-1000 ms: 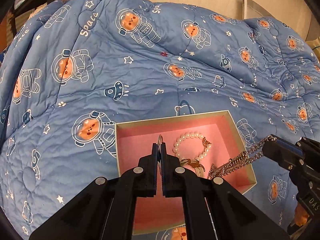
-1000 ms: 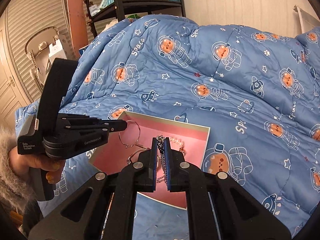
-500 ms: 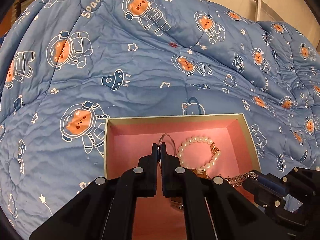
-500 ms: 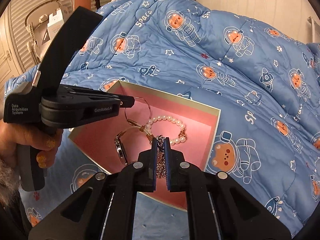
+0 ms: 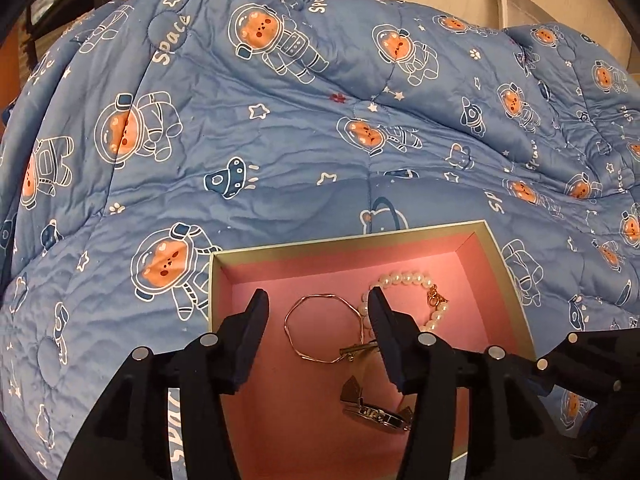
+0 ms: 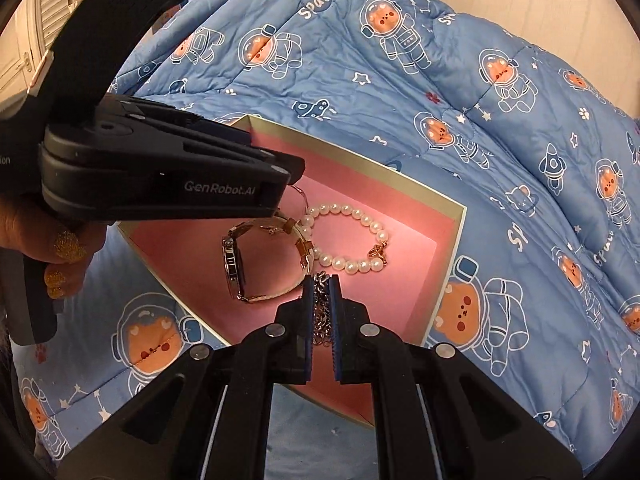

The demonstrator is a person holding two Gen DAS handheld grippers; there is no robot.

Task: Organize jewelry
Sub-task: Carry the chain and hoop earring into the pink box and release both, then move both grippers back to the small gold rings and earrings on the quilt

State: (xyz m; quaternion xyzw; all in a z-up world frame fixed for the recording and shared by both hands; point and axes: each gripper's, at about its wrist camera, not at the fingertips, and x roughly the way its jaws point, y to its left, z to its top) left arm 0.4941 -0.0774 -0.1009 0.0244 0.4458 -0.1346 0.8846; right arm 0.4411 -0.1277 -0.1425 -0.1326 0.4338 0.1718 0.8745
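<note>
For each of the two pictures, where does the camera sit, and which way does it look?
Left wrist: sits on the left claw, looking down into the pink box; open fingers straddle the thin bangle, just released.
Right wrist: sits on the right claw, looking down at the box; shut on the silver chain; a hand holding the left claw shows.
Shared: box, pearl bracelet, watch, blue quilt.

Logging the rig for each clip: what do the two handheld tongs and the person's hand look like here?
Both tongs are matte black plastic with angular, cut-out arms, round silver rivets and dark blue ribbed pads. The left tongs carry white "GenRobot.AI" lettering on the side and a black pistol-style handle. The right tongs match them. The hand on the left handle wears gold glitter nail polish.
</note>
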